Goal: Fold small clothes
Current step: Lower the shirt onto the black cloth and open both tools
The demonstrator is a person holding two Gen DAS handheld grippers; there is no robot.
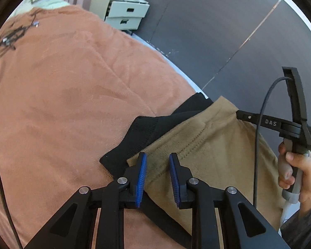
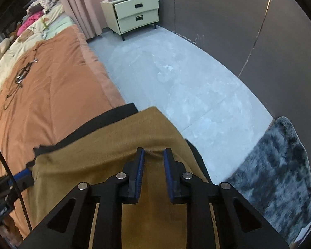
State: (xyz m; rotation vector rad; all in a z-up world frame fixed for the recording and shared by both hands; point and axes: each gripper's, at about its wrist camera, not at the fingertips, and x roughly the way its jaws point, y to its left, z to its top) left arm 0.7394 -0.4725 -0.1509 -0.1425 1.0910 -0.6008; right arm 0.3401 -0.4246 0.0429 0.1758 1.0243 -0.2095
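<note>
Both claws, L [image 1: 157, 159] & R [image 2: 153, 152], were part-open over tan garment [image 1: 207, 155], gripping nothing; best pinch hem evenly before folding.

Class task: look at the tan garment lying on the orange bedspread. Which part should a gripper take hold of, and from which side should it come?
Probably the tan garment's free left edge near the black ribbed trim, coming from above. There it lies flat on the orange bedspread with an exposed border, so one finger could slip under. The left gripper hangs open over that corner.
</note>
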